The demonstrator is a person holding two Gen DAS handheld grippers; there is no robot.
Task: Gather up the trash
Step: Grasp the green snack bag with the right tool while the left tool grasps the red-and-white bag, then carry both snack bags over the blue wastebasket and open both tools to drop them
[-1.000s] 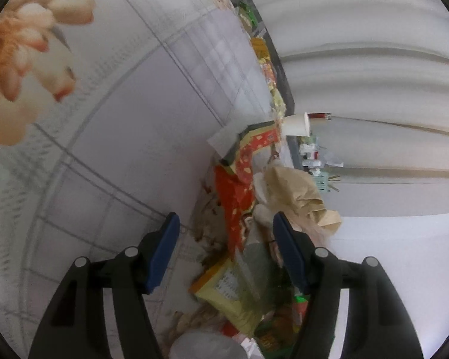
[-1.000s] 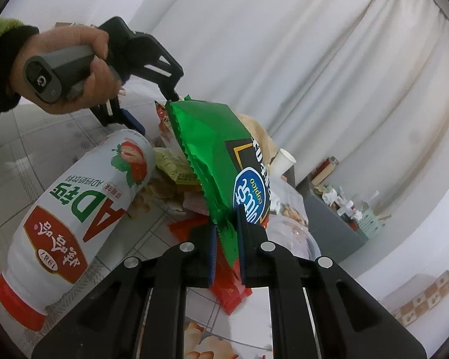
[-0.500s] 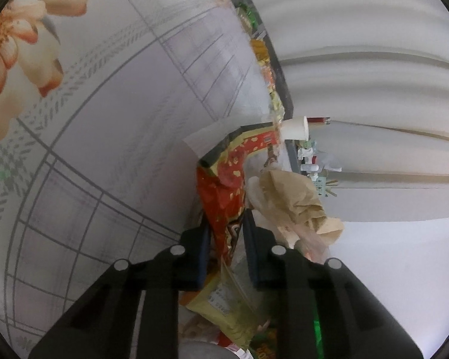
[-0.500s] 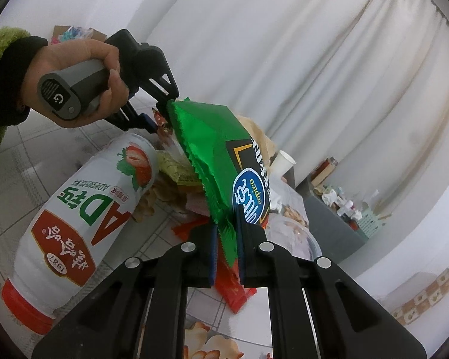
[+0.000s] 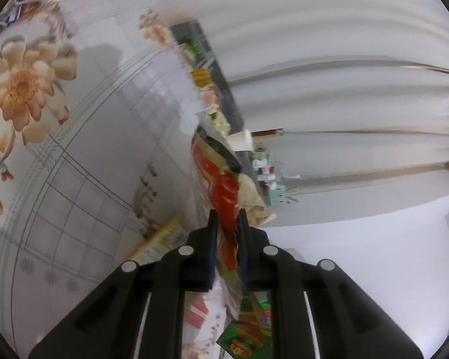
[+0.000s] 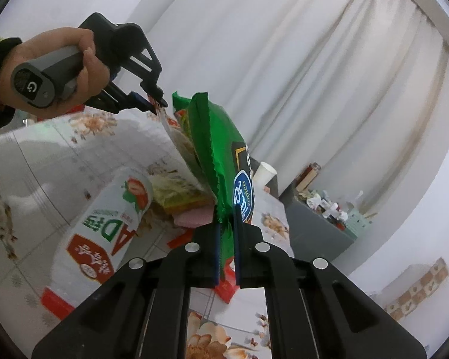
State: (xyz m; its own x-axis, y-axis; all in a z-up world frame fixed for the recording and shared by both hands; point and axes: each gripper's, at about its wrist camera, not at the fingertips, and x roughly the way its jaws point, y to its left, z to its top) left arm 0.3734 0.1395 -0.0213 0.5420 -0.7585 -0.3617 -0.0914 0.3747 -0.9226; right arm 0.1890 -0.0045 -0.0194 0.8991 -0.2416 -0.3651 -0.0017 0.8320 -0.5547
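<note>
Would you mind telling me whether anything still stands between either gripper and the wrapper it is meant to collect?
Nothing does: the right gripper is shut on the crinkled green foil snack bag, and the left gripper is shut on the red foil wrapper. No bin is in view, so the onward path cannot be judged.

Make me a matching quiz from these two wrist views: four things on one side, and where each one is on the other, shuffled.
Things:
1. green foil snack bag
2. red foil snack wrapper
3. white strawberry-print drink bottle
4. white paper cup

Places:
A. lying on the floral tablecloth
B. clamped in the left tool
C. standing at the table's far edge
D. clamped in the right tool

Pairs: 1-D, 2-B, 3-A, 4-C
</note>
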